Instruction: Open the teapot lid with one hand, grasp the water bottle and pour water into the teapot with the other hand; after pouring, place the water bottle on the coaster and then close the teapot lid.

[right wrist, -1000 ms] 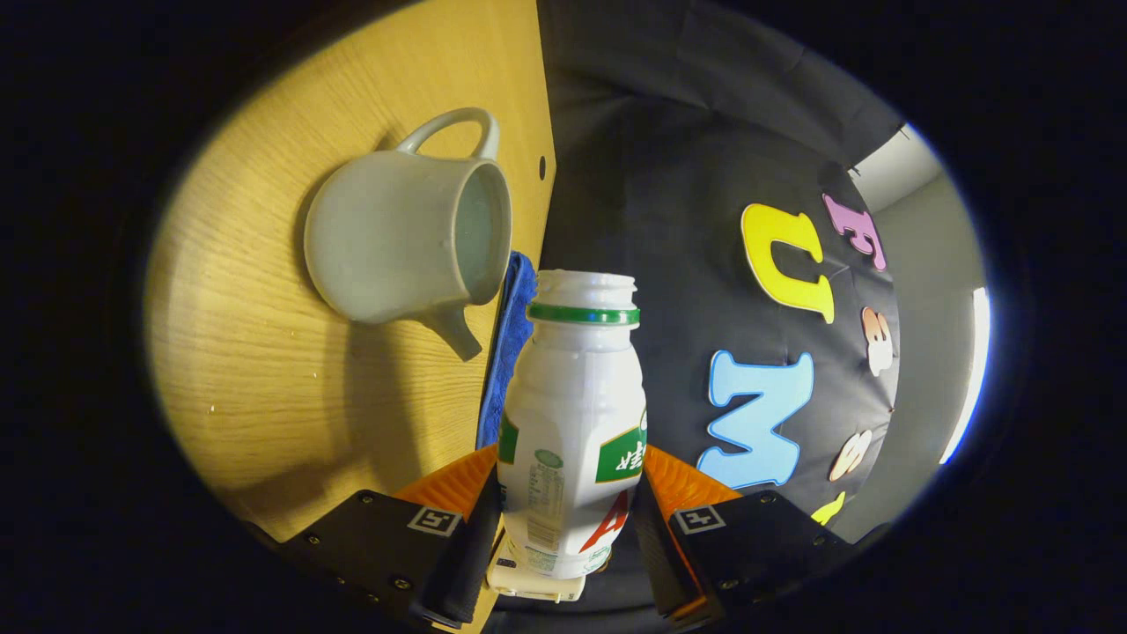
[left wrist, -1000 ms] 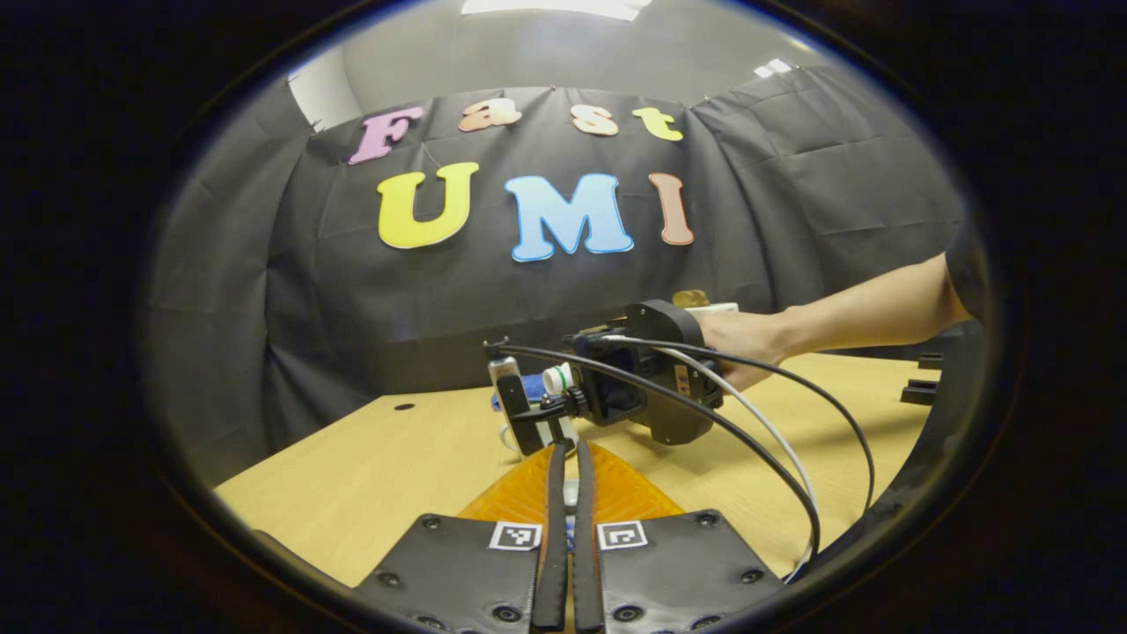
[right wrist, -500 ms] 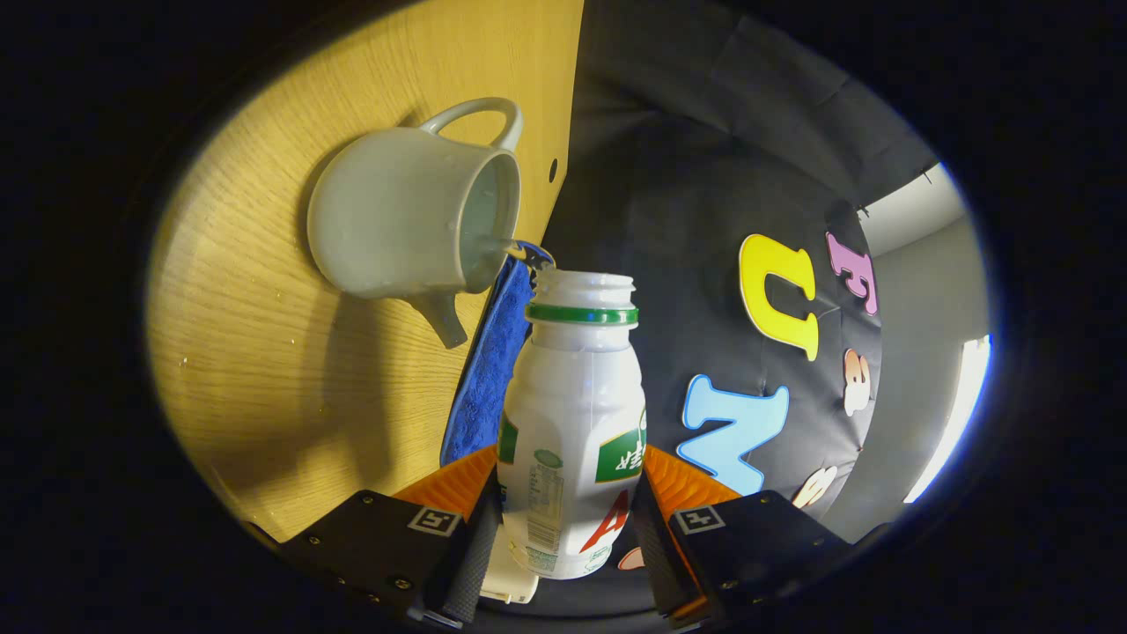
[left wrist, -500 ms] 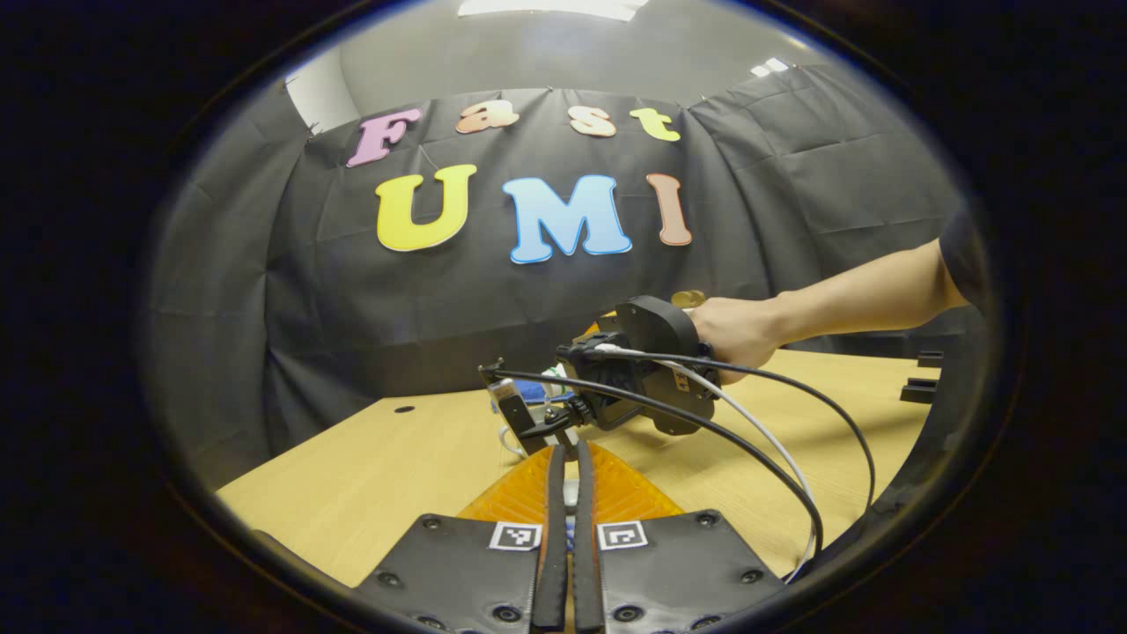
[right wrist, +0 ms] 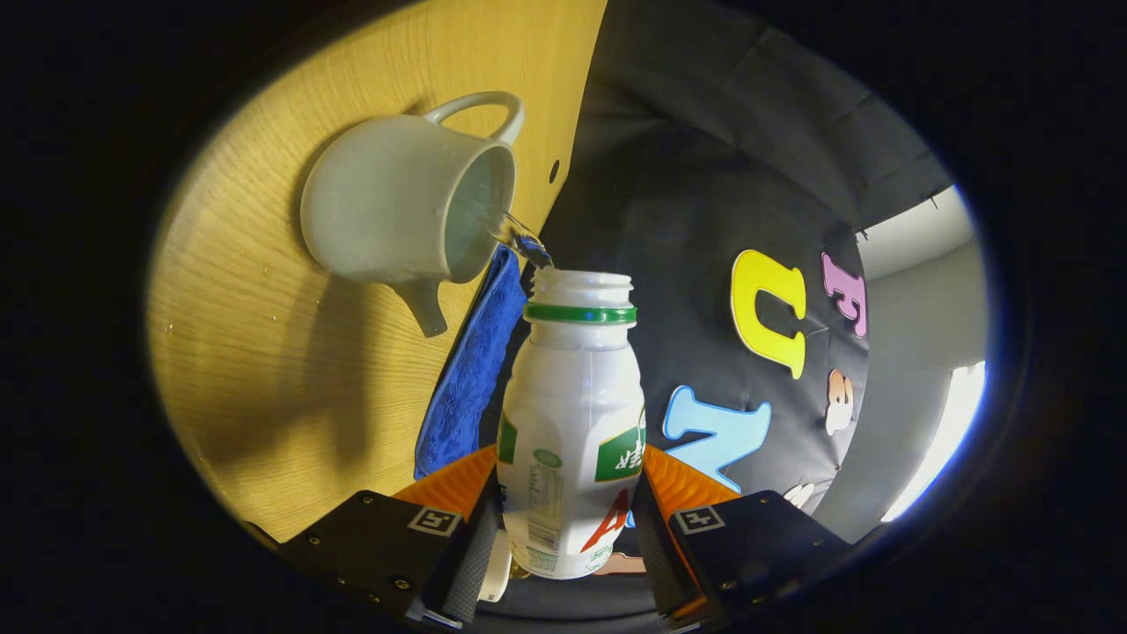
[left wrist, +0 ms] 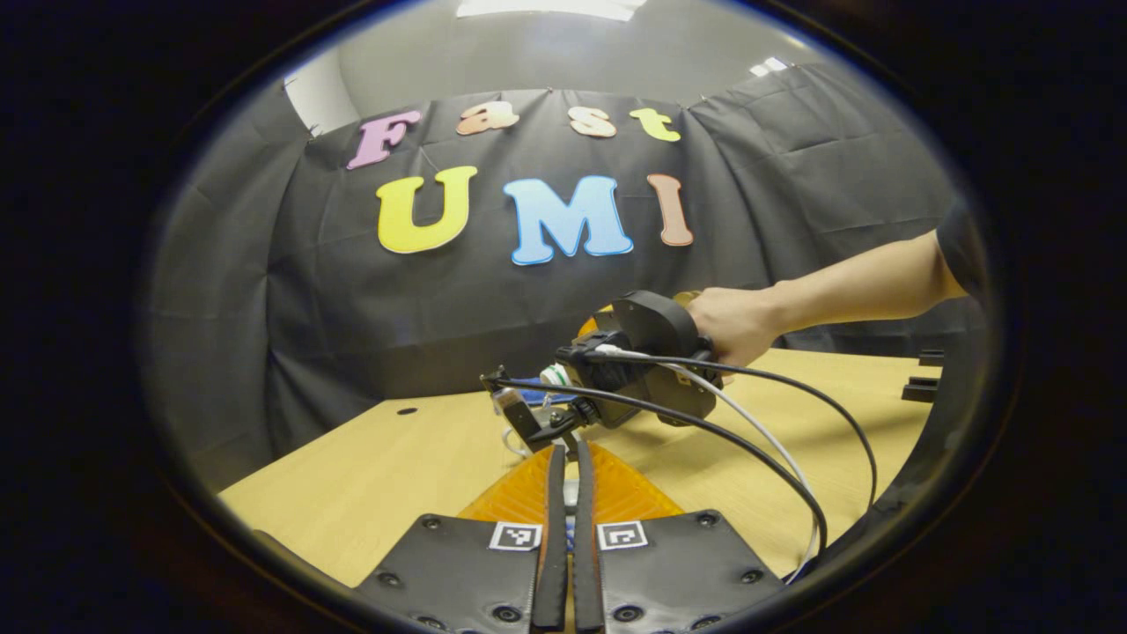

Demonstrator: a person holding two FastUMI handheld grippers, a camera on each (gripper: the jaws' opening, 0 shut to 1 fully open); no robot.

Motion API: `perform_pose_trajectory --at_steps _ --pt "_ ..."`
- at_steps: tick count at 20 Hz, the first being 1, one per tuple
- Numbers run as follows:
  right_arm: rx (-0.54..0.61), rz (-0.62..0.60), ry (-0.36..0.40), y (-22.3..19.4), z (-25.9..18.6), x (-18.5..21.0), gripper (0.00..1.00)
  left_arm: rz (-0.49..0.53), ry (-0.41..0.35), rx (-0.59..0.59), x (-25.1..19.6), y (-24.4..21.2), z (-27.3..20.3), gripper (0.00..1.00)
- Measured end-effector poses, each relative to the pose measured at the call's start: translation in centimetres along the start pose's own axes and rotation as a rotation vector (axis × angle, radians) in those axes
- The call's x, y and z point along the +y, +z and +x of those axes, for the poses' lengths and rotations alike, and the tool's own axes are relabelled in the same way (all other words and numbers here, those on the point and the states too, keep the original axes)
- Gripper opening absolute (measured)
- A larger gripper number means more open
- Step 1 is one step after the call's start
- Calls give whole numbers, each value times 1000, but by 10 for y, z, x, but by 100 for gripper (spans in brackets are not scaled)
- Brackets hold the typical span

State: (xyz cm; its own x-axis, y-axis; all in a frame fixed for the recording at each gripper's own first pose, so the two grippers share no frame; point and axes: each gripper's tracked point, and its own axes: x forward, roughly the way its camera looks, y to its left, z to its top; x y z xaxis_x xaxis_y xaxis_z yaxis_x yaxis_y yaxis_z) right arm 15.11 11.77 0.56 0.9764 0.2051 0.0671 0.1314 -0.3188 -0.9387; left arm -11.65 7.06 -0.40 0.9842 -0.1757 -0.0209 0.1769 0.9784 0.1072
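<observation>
Right gripper (right wrist: pixel 570 528): at the bottom centre of the right gripper view, both fingers press the sides of a white plastic water bottle with a green neck ring and green label (right wrist: pixel 572 423), so it is clamped on the bottle.
Water bottle: uncapped and tipped over, its open mouth near the middle of the frame and pointing at the teapot's rim.
Water: a thin clear stream (right wrist: pixel 519 239) runs from the bottle mouth into the teapot opening, up and left of the mouth.
Teapot: a pale grey-white ceramic teapot with a loop handle and short spout (right wrist: pixel 401 202) in the upper left of the right gripper view, standing on the light wooden table (right wrist: pixel 264 370) with its lid off.
Blue cloth: a blue textured cloth (right wrist: pixel 471 370) lies on the table just beside the teapot, between it and the bottle in the frame; whether this is the coaster I cannot tell.
Left gripper (left wrist: pixel 568 537): at the bottom centre of the left gripper view, its two fingers lie close together with only a thin gap; something small sits between them, too hidden to identify, so I cannot tell whether they grip it.
Farther off in the left gripper view: a person's hand (left wrist: pixel 735 321) at centre right holds the right gripper over the table.
</observation>
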Motion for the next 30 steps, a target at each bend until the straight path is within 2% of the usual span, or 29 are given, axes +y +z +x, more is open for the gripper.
perform_pose_trajectory --at_steps 28,29,30 --pt "-58 -229 -96 18 -6 -15 73 11 -1 7 -1 -1 0 13" --pt "-60 -240 -103 18 -8 -16 70 15 1 3 -1 0 0 13" --pt "-63 -249 -106 20 -8 -16 72 18 1 1 -1 1 -1 13"
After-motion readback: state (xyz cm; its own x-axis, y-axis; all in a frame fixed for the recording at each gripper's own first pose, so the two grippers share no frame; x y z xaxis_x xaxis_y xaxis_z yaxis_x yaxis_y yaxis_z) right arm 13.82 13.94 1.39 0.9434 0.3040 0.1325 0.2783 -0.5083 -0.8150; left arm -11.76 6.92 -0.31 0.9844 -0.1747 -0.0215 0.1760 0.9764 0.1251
